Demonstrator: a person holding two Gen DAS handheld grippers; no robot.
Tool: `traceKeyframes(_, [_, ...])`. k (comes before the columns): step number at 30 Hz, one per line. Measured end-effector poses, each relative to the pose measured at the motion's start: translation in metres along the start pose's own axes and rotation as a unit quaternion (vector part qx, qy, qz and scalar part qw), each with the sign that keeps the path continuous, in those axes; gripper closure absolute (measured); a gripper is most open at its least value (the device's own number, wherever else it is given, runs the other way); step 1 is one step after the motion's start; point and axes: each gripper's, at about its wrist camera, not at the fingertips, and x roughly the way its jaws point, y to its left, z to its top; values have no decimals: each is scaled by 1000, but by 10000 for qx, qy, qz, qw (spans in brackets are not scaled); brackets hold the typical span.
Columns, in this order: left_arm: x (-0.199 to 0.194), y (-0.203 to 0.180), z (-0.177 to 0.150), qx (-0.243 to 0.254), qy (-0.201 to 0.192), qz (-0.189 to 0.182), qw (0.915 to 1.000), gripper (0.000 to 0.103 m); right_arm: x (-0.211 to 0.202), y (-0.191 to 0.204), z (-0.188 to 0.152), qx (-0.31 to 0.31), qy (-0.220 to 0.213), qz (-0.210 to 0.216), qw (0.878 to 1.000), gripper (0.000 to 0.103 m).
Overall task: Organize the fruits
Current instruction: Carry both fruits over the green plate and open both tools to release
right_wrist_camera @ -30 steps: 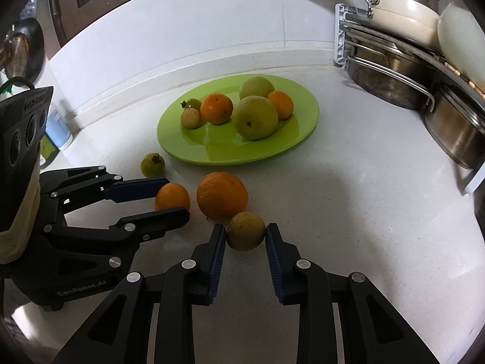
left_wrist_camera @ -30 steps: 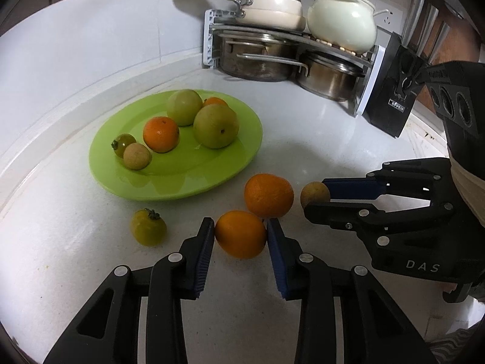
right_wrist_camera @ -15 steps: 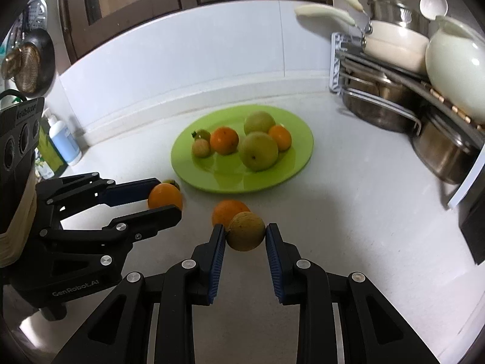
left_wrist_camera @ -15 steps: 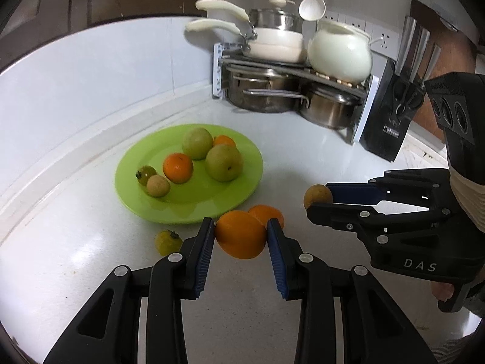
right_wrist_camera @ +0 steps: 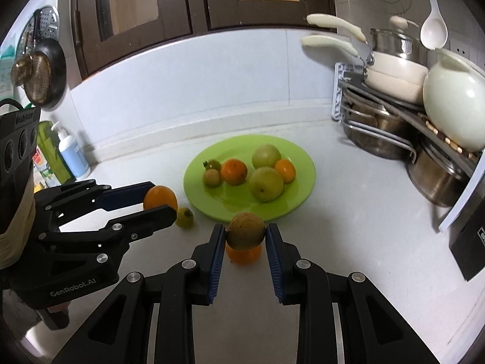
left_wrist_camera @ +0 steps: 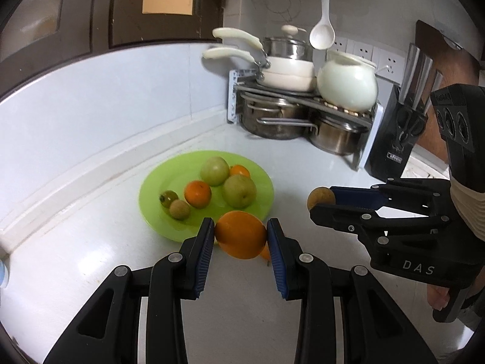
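Note:
My left gripper (left_wrist_camera: 240,228) is shut on a large orange (left_wrist_camera: 239,238), held in the air just short of the green plate (left_wrist_camera: 153,192). My right gripper (right_wrist_camera: 245,233) is shut on a small brown round fruit (right_wrist_camera: 245,236), also off the counter. Each gripper shows in the other's view: the right gripper (left_wrist_camera: 318,203) with its brown fruit (left_wrist_camera: 319,197), and the left gripper (right_wrist_camera: 162,200) with its orange (right_wrist_camera: 159,197). Another orange (right_wrist_camera: 244,255) and a small yellow-green fruit (right_wrist_camera: 185,217) lie on the counter. The plate (right_wrist_camera: 298,159) holds several fruits.
A metal rack (left_wrist_camera: 298,123) with steel pots, white pans and a white jar (left_wrist_camera: 347,86) fills the back right corner. A black knife block (left_wrist_camera: 394,148) stands beside it. A soap bottle (right_wrist_camera: 72,153) and cartons sit at the far left by the wall.
Both grippers have lifted their fruits up off the counter and tilted upward. The plate and the loose fruits now sit lower and farther off in both views.

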Motion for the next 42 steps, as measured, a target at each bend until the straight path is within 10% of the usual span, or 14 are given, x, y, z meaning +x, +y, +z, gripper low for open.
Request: traceKeyframes(42, [80,82,86,-212,32,481,9986,68,85,-5,112,-275,-135,169,9994,74])
